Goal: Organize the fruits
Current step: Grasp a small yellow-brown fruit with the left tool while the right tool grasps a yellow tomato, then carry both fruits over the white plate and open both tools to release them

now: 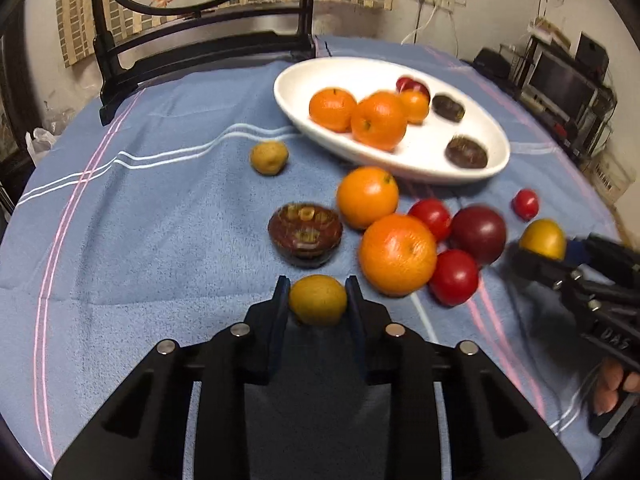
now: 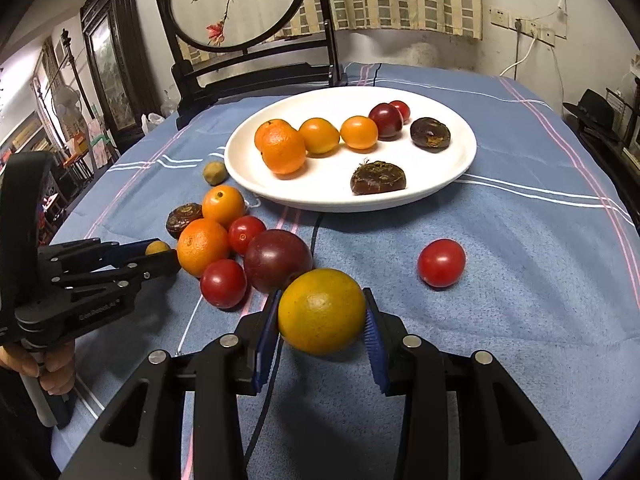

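The left tool [image 1: 318, 298] is pinched on a small yellow-brown fruit [image 1: 318, 300] just above the desk [image 1: 160, 240]. The right tool [image 2: 322, 312] is clamped on a yellow-orange citrus [image 2: 322, 310]. Either round fruit could be squeezed out and rolled before the white plate [image 2: 460, 168] is reached.

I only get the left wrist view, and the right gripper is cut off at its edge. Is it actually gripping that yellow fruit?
Observer: Yes. The right gripper is shut on the yellow citrus fruit, with a pad on each side.
Operator: On the plate I see just one red fruit at the back. Is that all?
Observer: No, there are two. A small red cherry tomato sits just behind a dark red plum on the white plate.
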The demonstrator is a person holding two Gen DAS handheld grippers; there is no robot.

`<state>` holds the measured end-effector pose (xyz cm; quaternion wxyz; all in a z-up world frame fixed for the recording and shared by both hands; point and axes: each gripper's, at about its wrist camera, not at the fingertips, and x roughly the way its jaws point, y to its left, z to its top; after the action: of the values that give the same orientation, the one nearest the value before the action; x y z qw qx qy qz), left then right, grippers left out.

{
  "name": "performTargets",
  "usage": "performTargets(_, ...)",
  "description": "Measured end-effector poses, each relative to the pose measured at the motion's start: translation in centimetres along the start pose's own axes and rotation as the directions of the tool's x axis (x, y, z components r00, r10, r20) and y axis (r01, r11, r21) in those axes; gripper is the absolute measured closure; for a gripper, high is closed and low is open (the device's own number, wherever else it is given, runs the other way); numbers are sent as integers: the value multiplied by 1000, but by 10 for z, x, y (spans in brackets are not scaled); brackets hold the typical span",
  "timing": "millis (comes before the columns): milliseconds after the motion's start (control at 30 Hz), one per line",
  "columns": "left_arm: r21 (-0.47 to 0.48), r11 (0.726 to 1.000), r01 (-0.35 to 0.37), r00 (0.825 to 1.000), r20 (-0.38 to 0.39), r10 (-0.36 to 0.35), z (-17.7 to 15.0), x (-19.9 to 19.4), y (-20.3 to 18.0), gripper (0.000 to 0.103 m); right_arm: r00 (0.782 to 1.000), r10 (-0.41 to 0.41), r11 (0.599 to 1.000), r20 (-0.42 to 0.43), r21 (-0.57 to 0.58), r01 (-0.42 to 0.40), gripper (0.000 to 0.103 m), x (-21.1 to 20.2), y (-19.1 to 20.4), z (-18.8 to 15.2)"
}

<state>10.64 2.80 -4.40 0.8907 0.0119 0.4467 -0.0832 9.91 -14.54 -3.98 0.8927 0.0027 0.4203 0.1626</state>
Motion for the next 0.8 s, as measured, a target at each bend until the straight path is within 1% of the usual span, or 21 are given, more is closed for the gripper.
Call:
performTargets(67,-8,1000,-16,997,79,17,6,-14,-1,75,1000,-4,1000,17,4,4,63,-2,0,0)
performTargets(100,-21,1000,-3,994,110,5,10,-23,-1,75,999,-12,1000,31,3,12,63,-3,-1,1)
performTargets(167,-45,998,53,989,142,-46,14,-38,-2,75,997,-20,1000,81,11,19,63,-10,-2,4)
performTargets(200,-46,997,67,986,159,-59,17,-47,-4,75,994,-16,1000,105,22,14,63,-16,-3,7)
performTargets(300,-33,997,73,978,199,-66,29,-65,-7,75,987,18,999,158,42,-25,63,-34,-6,17)
performTargets(367,-3,997,73,970,233,-71,48,-75,-12,75,983,36,999,182,18,-40,63,-42,-4,31)
performTargets(433,24,997,72,966,247,-76,65,-77,-17,75,982,42,999,186,0,-43,63,-43,-6,45)
performTargets(533,33,998,57,965,256,-64,90,-65,-25,75,981,31,1000,190,-7,-30,63,-38,-11,66)
performTargets(600,15,998,62,964,257,-64,103,-52,-26,75,981,23,1000,193,-13,-21,63,-28,-15,79)
performTargets(633,4,998,58,966,254,-57,114,-40,-26,75,981,17,1000,193,-18,-14,63,-21,-16,85)
performTargets(700,-6,999,42,972,232,-39,126,-22,-27,75,984,12,1000,178,-24,-8,63,-9,-17,92)
performTargets(733,-27,999,31,976,215,-25,134,-8,-26,75,986,12,1000,168,-23,-9,63,-4,-19,94)
performTargets(800,-44,999,18,984,178,-10,146,17,-26,75,992,11,1000,126,-19,-9,63,17,-23,100)
